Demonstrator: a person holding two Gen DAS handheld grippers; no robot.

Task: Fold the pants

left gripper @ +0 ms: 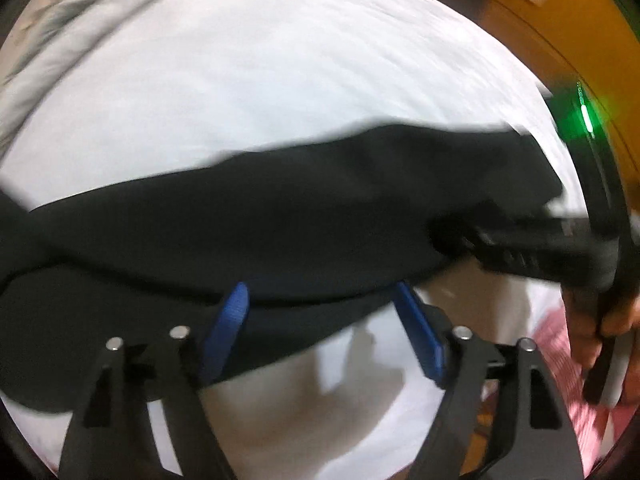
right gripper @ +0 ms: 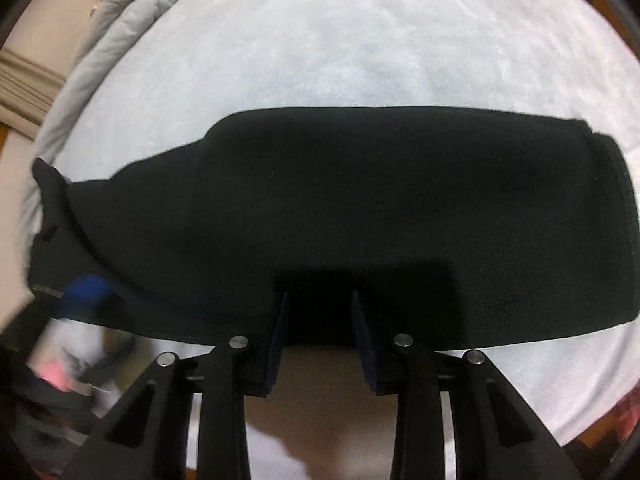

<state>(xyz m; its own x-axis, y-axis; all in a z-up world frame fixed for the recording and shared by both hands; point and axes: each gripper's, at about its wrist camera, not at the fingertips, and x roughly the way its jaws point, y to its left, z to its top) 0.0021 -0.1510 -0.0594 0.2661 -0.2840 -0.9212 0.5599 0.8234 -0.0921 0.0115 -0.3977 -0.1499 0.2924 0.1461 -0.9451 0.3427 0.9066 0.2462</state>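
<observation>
The black pants point(right gripper: 360, 216) are seen lying flat on a white sheet point(right gripper: 340, 52), folded into a long band. In the right wrist view the long axis of the band is laid across the frame from left to right, nearly level. The leg hems are shown at the right end, near the right edge of the frame, and the wider, uneven end is turned to the left, where it reaches the grey quilt point(right gripper: 116, 28) at the upper left. In the left wrist view the same band point(left gripper: 260, 220) is seen crossing the frame from the left edge to the right, slightly raised toward the right; this picture is blurred.

The left tool point(left gripper: 320, 300) is held with its blue pads point(left gripper: 230, 320) well apart. The near edge of the pants lies between and under them, and no pad is seen pressing on the cloth. The right tool point(right gripper: 318, 320) is held partly apart, its dark pads standing over the near edge of the pants at the lower middle of the frame; whether the cloth is pinched cannot be told, since fabric and pads are equally dark.

At the right edge of the left wrist view a hand point(left gripper: 600, 320) is seen on the handle of the other tool.
</observation>
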